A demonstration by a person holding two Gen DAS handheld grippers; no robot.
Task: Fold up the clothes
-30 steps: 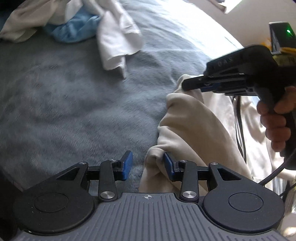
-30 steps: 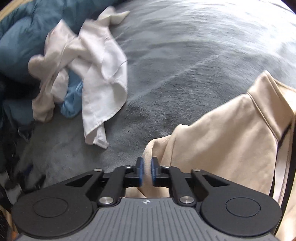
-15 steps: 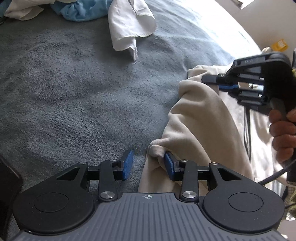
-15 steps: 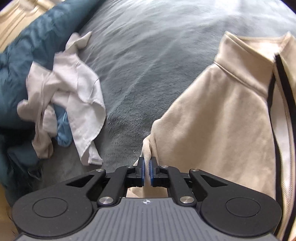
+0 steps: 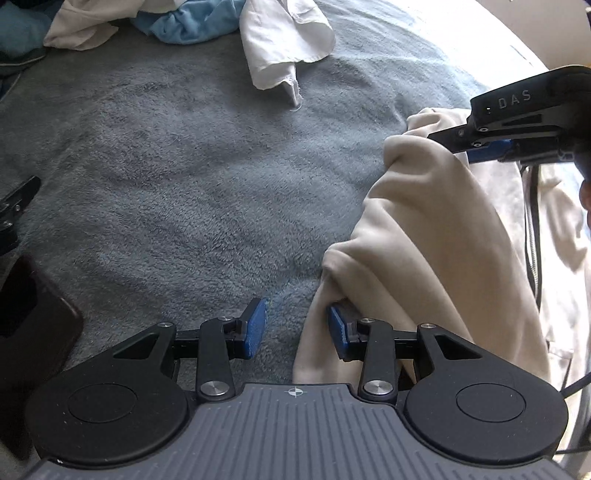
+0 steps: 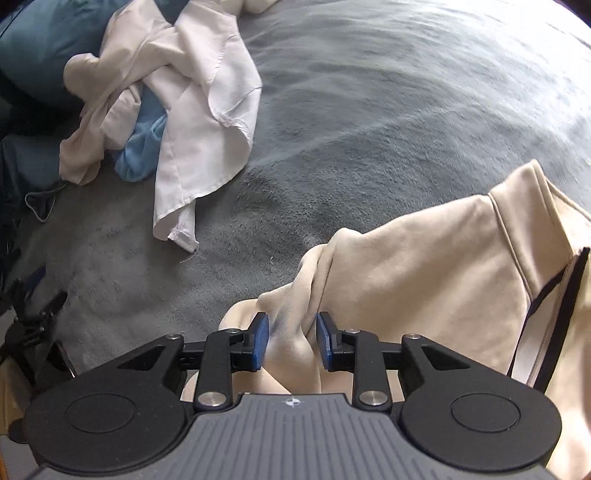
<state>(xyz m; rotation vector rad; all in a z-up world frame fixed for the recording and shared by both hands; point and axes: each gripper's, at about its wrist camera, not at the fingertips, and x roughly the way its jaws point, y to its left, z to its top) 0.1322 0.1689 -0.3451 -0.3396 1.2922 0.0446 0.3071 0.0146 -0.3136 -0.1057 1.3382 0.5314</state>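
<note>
In the right wrist view the right gripper [image 6: 290, 341] has just been opening its jaws, the beige jacket [image 6: 424, 280] bunched between them, running to the frame's right; the left gripper [image 5: 295, 332] stands open, cloth touching only its right pad; farther off, the white shirt [image 6: 207, 122] lies upper left on the bed [image 6: 369, 110].

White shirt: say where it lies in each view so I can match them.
Left wrist: white shirt at top centre, on the grey blanket.
Right wrist: white shirt at upper left, cuff hanging down.
Shared landmark: the blue cloth beside it.
</note>
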